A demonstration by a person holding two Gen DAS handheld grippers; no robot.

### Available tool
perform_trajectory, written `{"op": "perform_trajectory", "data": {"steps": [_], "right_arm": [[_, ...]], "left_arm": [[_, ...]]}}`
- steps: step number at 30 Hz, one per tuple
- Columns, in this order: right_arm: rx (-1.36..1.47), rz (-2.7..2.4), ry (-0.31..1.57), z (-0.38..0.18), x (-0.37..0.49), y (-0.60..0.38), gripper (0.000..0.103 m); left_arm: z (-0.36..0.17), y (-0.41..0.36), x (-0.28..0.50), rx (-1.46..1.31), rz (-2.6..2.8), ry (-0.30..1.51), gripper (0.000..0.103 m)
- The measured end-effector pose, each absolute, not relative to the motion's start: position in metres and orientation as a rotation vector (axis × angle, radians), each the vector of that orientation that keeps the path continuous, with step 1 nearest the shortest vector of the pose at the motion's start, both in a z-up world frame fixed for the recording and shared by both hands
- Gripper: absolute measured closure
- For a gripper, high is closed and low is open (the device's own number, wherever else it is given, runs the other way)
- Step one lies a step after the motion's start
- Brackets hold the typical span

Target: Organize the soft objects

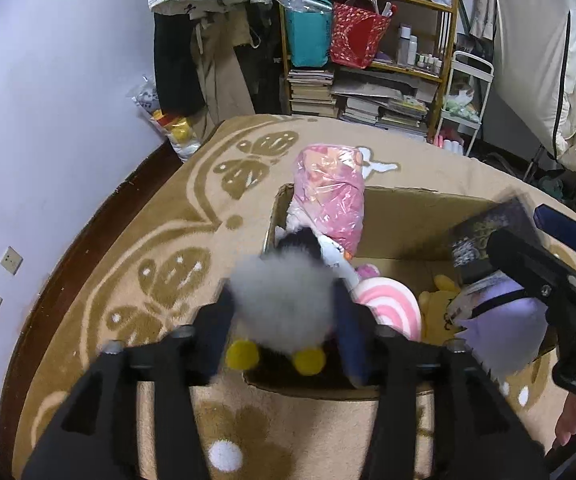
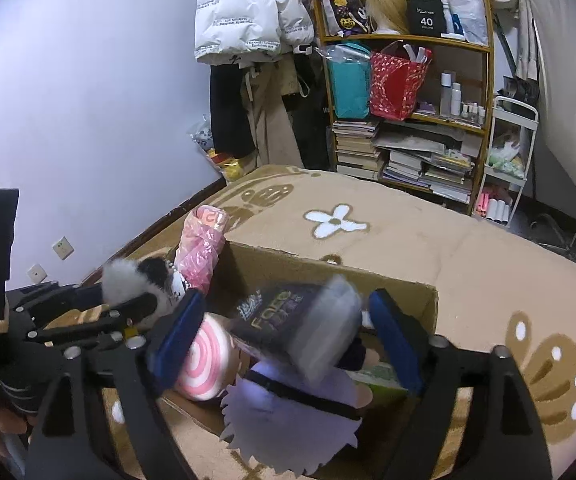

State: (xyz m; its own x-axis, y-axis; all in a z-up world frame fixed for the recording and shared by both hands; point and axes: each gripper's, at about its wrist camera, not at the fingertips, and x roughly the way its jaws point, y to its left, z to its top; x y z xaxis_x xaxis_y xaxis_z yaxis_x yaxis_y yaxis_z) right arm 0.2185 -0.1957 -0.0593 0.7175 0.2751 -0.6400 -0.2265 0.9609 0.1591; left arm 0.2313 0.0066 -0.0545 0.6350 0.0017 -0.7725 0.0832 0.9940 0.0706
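A cardboard box [image 1: 404, 216] sits on a tan patterned bed blanket and holds soft toys: a pink spiral plush [image 1: 392, 306], a yellow plush [image 1: 438, 312], a pink plastic-wrapped toy [image 1: 330, 192]. My left gripper [image 1: 284, 308] is shut on a fluffy grey-and-black plush with yellow feet [image 1: 280, 300], held over the box's near left edge. My right gripper [image 2: 284, 328] stands open around a dark boxed item with a purple-haired doll [image 2: 288, 404], over the box; the item is blurred. The right gripper also shows in the left wrist view [image 1: 536, 256].
A wooden shelf [image 1: 372, 60] with bags, bottles and book stacks stands beyond the bed. Coats hang on the wall [image 1: 208, 40]. A white cart [image 1: 468, 96] stands right of the shelf. The lilac wall [image 1: 48, 100] runs along the left bed edge.
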Motion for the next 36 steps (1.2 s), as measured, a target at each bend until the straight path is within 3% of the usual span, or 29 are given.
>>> {"op": "perform_trajectory", "data": {"steps": [2,6,11,21,36], "right_arm": [[0.085,0.274,0.716,-0.058,0.219,-0.197,0.010],[0.112,0.255,0.712,-0.055,0.216,-0.203,0.000],[0.129,0.242,0.709,-0.049,0.209,-0.209,0.000],[0.176,0.210,0.691,-0.031,0.180,-0.226,0.000],[0.144,0.194,0.544,0.041,0.097,-0.241,0.000]], "left_arm": [[-0.052,0.006,0.227,0.126,-0.031,0.858,0.037],[-0.050,0.005,0.224,0.146,-0.017,0.853,0.020],[-0.041,0.008,0.216,0.127,-0.006,0.829,0.004],[-0.003,0.011,0.181,0.161,0.043,0.748,0.000],[0.073,0.057,0.084,-0.030,0.041,0.571,0.001]]}}
